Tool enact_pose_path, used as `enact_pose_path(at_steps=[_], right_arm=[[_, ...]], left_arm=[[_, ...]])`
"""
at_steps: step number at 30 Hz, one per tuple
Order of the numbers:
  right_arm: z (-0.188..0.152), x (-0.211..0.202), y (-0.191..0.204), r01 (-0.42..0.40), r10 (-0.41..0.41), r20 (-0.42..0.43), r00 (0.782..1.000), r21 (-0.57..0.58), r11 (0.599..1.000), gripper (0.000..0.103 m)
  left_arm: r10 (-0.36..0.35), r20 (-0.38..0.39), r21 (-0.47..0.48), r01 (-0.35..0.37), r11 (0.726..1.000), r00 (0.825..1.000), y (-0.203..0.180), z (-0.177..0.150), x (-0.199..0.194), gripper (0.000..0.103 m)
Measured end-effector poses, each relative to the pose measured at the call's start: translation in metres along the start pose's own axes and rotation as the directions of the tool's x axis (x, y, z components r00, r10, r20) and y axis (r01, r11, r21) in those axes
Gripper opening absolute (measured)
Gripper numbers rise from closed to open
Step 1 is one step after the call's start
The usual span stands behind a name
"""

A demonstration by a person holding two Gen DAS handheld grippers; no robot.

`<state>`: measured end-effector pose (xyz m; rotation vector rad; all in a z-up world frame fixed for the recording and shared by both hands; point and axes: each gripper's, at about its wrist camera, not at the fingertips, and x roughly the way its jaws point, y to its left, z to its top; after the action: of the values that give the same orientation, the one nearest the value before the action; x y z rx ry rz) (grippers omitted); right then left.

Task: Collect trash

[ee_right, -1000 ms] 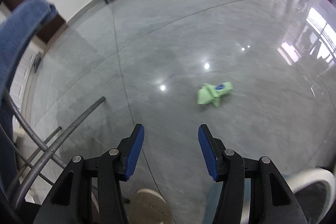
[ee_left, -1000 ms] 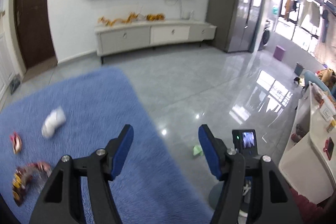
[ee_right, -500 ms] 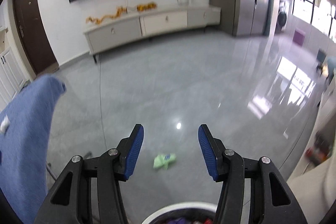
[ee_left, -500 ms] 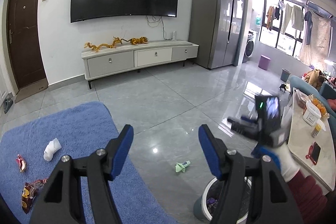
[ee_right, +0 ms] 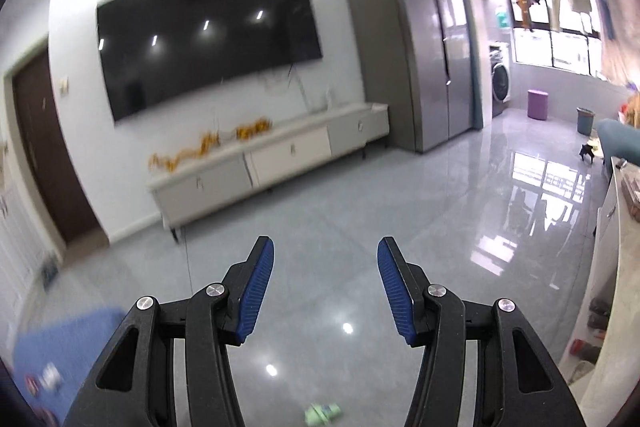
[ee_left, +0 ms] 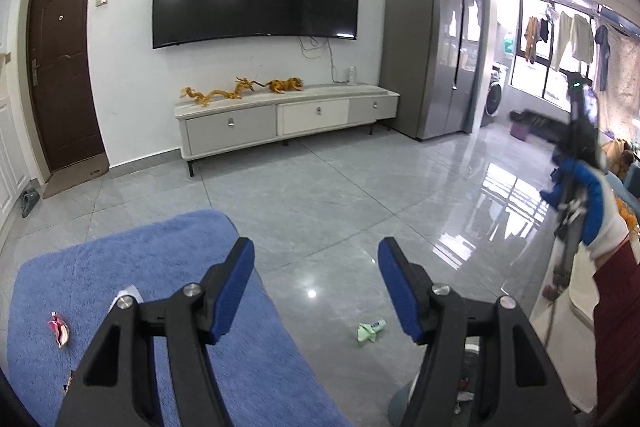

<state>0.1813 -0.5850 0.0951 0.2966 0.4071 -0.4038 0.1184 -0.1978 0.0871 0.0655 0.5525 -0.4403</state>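
Both grippers are held up over the living-room floor with nothing between their blue pads: the left gripper [ee_left: 316, 283] has its jaws spread wide, and the right gripper [ee_right: 326, 283] is likewise spread and empty. The crumpled green wrapper [ee_left: 370, 331] lies on the grey tiled floor [ee_left: 340, 195], just off the right edge of the blue rug [ee_left: 120, 267] and near the rim of the trash bin [ee_left: 400, 401] that shows at the bottom of the left view. A red-and-white candy wrapper [ee_left: 59, 327] rests on the rug near its left edge. In the blurred right view the green wrapper [ee_right: 322, 411] sits low on the floor.
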Motion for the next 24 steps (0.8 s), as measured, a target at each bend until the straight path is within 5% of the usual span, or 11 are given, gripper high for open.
enact_pose_path(at_steps=[3,6,12,19,24], right_arm=[[0.021,0.003,-0.007,0.045,-0.046,0.05,0.998,0.006,0.999,0.057],[0.003,0.027,-0.004,0.054,-0.054,0.007,0.999,-0.013,0.998,0.057],[-0.106,0.13,-0.009,0.059,-0.059,-0.259,0.964,-0.008,0.998,0.057],[-0.266,0.26,-0.018,0.136,-0.06,-0.565,0.823,0.094,0.986,0.057],[-0.372,0.327,-0.032,0.253,-0.038,-0.702,0.711,0.205,0.945,0.057]], left_arm=[[0.017,-0.01,-0.014,-0.017,1.0,1.0,0.012,-0.004,0.013,0.063],[0.028,-0.05,-0.025,-0.029,0.999,0.998,0.02,-0.017,0.032,0.063],[0.05,-0.134,0.007,-0.049,0.999,0.99,0.031,-0.044,0.07,0.063],[0.111,-0.158,-0.039,-0.118,0.992,0.981,0.077,-0.058,0.074,0.063],[0.231,-0.203,-0.031,-0.242,0.97,0.952,0.117,-0.074,0.061,0.063]])
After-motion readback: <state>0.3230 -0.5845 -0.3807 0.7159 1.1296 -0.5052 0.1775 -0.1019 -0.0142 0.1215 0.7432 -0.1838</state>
